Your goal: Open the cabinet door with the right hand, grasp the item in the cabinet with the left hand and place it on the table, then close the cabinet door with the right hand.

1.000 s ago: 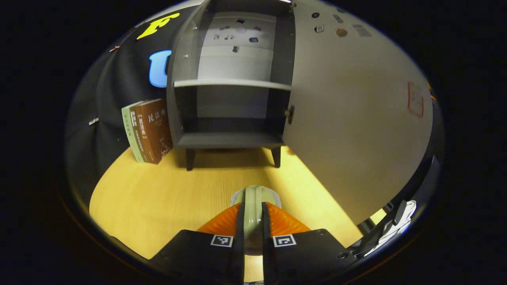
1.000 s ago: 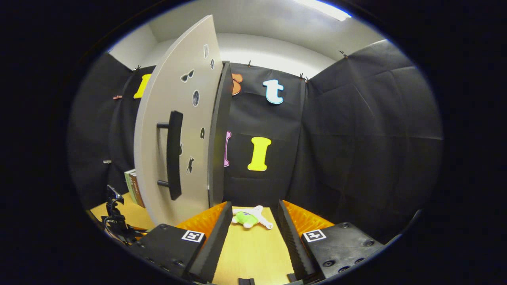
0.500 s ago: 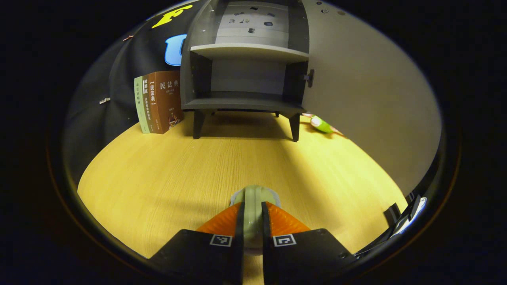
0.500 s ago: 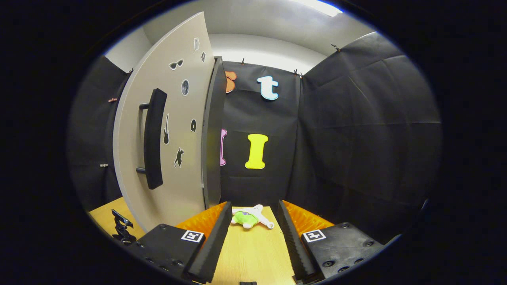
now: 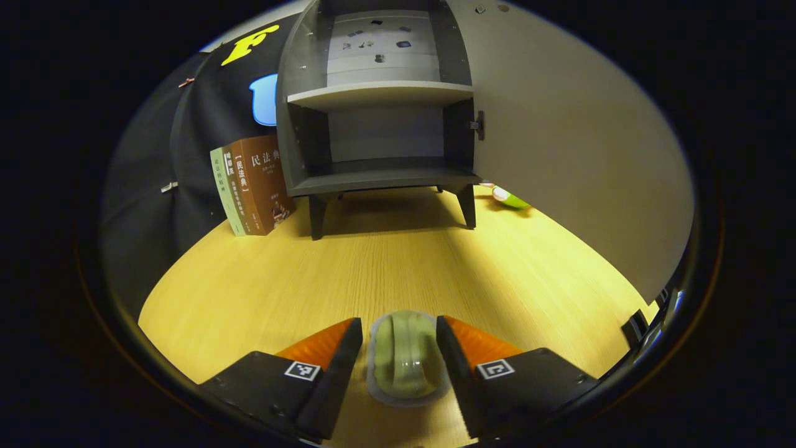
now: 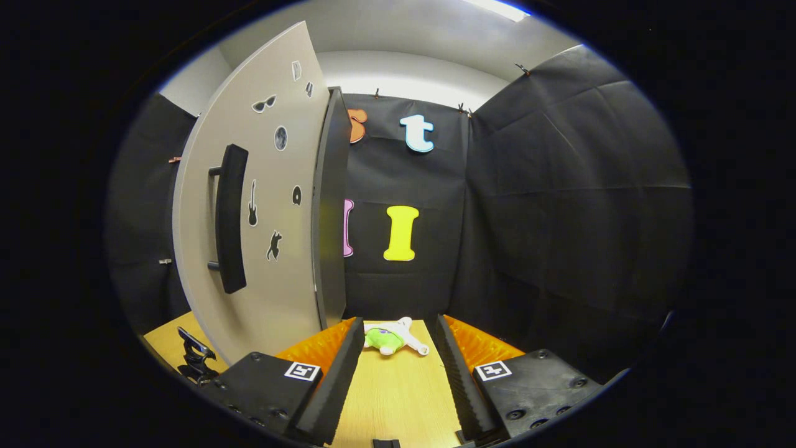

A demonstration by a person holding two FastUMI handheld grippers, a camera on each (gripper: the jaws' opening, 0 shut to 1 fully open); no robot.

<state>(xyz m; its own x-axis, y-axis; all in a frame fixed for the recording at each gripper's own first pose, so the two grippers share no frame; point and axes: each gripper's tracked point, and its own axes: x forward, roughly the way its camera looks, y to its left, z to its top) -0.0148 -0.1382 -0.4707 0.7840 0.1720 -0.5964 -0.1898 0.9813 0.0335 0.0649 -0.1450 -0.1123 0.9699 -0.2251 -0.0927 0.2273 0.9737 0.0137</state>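
- Green sealed snack pack (image 5: 407, 358) lies flat on wood tabletop (image 5: 385, 267), between fingers of left tongs (image 5: 398, 361), which are spread, not touching it.
- Grey cabinet (image 5: 379, 124) stands behind, shelves bare, door (image 6: 261, 205) swung wide.
- Right tongs (image 6: 395, 367) spread, empty, aimed at plush toy (image 6: 392, 336) beside door.
- Books (image 5: 252, 183) lean left of cabinet.

The left gripper view sits low over the table (image 5: 249, 292), facing the open cabinet (image 5: 379, 124) at the top centre of the frame. The right gripper view looks from near the outer face of the cabinet door (image 6: 267, 211) at frame left, toward the booth corner. Both share the door, the table and a small toy (image 6: 392, 336).
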